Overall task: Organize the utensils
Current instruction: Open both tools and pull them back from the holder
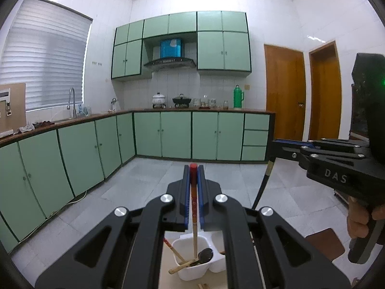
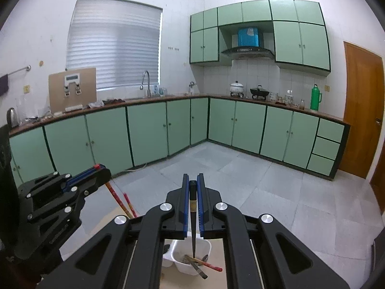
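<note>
My left gripper (image 1: 193, 168) is shut on a red-and-cream chopstick (image 1: 194, 207) that hangs down into a white utensil holder (image 1: 190, 272) on a beige table. A dark spoon (image 1: 205, 255) and other chopsticks lie in the holder. At the right edge, my right gripper (image 1: 275, 142) grips a black chopstick (image 1: 263, 183). In the right wrist view my right gripper (image 2: 193, 178) is shut on that black chopstick (image 2: 193, 219), tip over the holder (image 2: 205, 246). My left gripper (image 2: 99, 167) hangs at the left with the red chopstick (image 2: 115, 195).
Green cabinets (image 1: 168, 134) under a brown counter run along the far walls, with a faucet (image 1: 72, 101), pots and a green thermos (image 1: 238, 96). Wooden doors (image 1: 284, 91) stand at right. A person's hand (image 1: 358, 221) holds the right gripper. Grey floor tiles lie beyond the table.
</note>
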A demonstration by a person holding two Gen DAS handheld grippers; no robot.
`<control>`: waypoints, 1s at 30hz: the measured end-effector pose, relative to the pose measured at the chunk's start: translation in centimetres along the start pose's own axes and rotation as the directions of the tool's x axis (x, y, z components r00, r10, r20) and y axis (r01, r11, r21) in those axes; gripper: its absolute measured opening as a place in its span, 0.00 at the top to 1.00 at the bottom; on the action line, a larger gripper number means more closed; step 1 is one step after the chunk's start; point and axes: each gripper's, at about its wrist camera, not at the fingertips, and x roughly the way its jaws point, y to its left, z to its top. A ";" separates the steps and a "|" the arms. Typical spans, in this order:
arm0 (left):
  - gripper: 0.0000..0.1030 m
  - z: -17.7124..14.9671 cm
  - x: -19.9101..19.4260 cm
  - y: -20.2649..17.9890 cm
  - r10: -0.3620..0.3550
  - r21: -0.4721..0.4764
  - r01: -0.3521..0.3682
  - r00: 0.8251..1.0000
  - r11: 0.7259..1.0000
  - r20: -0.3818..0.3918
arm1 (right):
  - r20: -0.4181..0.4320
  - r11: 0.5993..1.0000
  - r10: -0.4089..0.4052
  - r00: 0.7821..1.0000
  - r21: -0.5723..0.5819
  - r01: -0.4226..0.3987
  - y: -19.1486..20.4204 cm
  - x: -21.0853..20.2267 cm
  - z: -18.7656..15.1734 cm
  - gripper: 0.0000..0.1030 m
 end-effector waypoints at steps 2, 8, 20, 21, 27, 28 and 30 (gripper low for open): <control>0.96 -0.7 1.0 0.3 -0.001 -0.002 0.001 1.000 1.000 -0.021 | -0.019 1.000 0.004 1.000 0.006 -0.004 -0.1 1.0 -0.7 0.94; 0.92 -2.2 3.2 1.2 -0.003 -0.007 0.002 0.995 1.000 -0.095 | -0.082 1.000 0.006 0.997 0.019 -0.004 -0.8 2.8 -2.1 0.92; 0.57 -2.6 -1.3 1.5 0.010 0.005 -0.009 0.998 1.000 -0.062 | -0.006 0.996 -0.068 0.998 0.057 0.068 -2.4 -1.9 -2.8 0.45; 0.54 -2.9 -2.1 1.5 0.007 -0.003 -0.007 0.998 1.000 -0.060 | 0.003 0.996 -0.072 0.997 0.060 0.072 -2.4 -2.4 -3.0 0.40; 0.38 -5.7 -6.3 1.0 0.022 -0.004 -0.022 0.998 1.000 -0.066 | 0.058 0.990 -0.129 0.990 0.069 0.125 -1.9 -6.8 -6.7 0.13; 0.36 -6.7 -7.0 1.0 0.027 -0.010 -0.028 0.997 1.000 -0.078 | 0.059 0.988 -0.139 0.989 0.078 0.134 -1.8 -7.5 -7.8 0.10; 0.35 -8.3 -7.8 1.0 0.026 -0.029 -0.030 0.994 0.999 -0.108 | 0.043 0.985 -0.145 0.988 0.099 0.140 -1.6 -8.1 -9.7 0.07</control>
